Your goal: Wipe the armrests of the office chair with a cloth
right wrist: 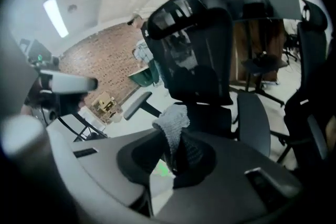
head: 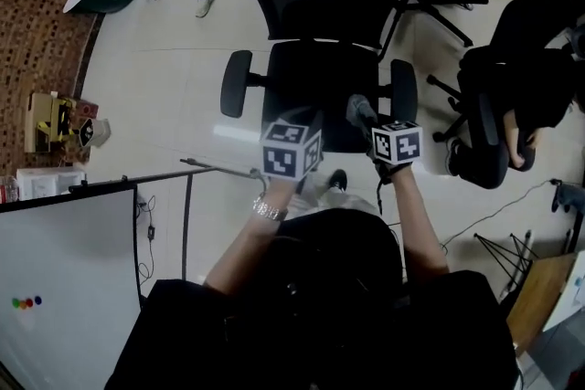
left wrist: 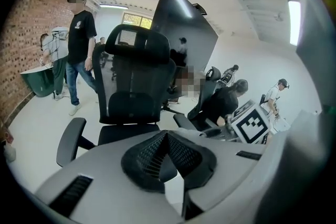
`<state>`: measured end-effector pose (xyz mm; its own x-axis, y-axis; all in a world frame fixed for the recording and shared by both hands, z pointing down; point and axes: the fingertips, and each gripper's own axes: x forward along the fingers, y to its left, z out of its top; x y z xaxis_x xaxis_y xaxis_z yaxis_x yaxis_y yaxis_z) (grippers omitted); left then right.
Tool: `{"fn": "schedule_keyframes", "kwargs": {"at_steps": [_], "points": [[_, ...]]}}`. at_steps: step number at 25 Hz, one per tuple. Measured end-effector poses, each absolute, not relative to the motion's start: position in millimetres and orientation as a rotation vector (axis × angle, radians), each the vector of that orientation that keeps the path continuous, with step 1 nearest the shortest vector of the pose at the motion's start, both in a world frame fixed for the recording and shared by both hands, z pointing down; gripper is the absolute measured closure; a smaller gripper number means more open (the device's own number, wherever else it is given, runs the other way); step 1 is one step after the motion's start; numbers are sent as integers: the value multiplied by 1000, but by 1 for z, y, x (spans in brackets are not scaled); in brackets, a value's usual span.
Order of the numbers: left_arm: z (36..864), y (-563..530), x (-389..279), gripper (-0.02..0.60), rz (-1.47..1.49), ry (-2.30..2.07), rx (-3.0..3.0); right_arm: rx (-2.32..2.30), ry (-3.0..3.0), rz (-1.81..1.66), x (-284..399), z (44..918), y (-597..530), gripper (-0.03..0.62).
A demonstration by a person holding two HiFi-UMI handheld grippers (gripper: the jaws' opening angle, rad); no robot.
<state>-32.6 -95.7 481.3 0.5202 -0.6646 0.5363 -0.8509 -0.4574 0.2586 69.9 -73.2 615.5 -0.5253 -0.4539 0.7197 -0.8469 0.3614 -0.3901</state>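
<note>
Right tongs pinch grey cloth (nubby, bunched, upright); left tongs closed, empty; black armrests beyond.

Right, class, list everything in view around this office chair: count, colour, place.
black mesh-backed office chair: one, black, centre floor
padded chair armrests: two, black, either side of the seat
grey knitted cloth: one, grey, in the right gripper
other office chairs: several, black, right and behind
flat whiteboard: one, white, lower left
brown cardboard box: one, brown, far left on patterned carpet
bystanders: several, background
left gripper: fingers shut, nothing between
right gripper: fingers shut on the cloth
</note>
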Motion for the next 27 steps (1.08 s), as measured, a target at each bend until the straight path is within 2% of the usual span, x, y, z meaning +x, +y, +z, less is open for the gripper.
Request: {"fn": "schedule_keyframes", "kwargs": {"at_steps": [3, 8, 27], "points": [[475, -105, -42, 583, 472, -1271, 2251, 1130, -2214, 939, 47, 571, -97, 559], [466, -106, -35, 583, 432, -1272, 2271, 1147, -2303, 970, 24, 528, -97, 559], [457, -96, -23, 583, 464, -1236, 2337, 1125, -2323, 905, 14, 512, -79, 559]]}}
